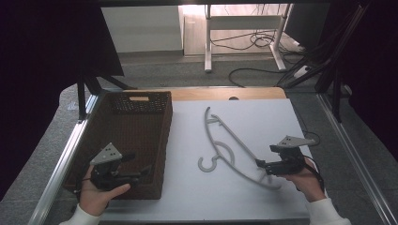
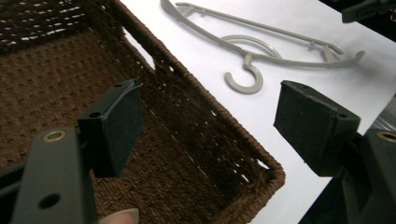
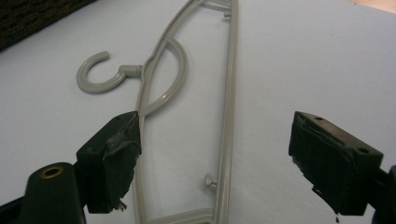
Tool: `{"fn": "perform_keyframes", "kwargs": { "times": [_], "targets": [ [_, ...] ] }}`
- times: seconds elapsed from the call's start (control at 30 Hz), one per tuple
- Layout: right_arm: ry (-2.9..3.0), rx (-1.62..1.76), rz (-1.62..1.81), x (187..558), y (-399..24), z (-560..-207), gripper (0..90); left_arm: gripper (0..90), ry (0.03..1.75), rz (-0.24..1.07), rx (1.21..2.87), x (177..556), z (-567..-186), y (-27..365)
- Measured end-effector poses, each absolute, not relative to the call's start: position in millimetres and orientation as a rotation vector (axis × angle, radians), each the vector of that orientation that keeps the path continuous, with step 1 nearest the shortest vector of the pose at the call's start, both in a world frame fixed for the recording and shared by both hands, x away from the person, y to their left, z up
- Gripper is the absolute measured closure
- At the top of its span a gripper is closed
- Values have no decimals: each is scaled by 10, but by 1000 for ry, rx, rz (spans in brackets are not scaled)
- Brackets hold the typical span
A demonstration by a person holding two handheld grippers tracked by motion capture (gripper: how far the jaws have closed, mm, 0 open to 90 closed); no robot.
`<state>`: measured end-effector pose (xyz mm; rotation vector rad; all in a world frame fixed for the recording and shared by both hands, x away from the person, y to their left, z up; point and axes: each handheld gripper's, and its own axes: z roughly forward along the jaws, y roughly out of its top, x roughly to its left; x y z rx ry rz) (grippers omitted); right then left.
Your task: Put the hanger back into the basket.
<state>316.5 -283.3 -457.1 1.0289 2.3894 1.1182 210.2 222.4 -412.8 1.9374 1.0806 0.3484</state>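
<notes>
White tabletop (image 1: 263, 122): right tongs (image 1: 261, 163) wide open astride grey hanger (image 1: 234, 140); left tongs (image 1: 141, 165) open, empty, above basket (image 1: 166, 126).

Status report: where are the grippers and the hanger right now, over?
Left gripper open, over the basket. Right gripper open, fingers astride the hanger end, not clamped. Hanger flat on the table, beside the basket. Nothing in the way.

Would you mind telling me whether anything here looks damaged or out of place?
The right claw has a frayed, peeling pad with torn edges. Otherwise the hanger lies flat on the table, beside the basket.
</notes>
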Motion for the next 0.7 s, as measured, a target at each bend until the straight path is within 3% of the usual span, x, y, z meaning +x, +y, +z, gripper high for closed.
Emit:
{"fn": "perform_keyframes", "kwargs": {
  "times": [0.37,0.7],
  "targets": [
    [2392,1036,1063,3159,-2819,-4550,186,234,1069,339,1925,2074,-4123,2222],
    [2374,1088,1011,3123,-2801,-4440,272,233,1084,352,1926,2074,-4130,2242]
  ]
}}
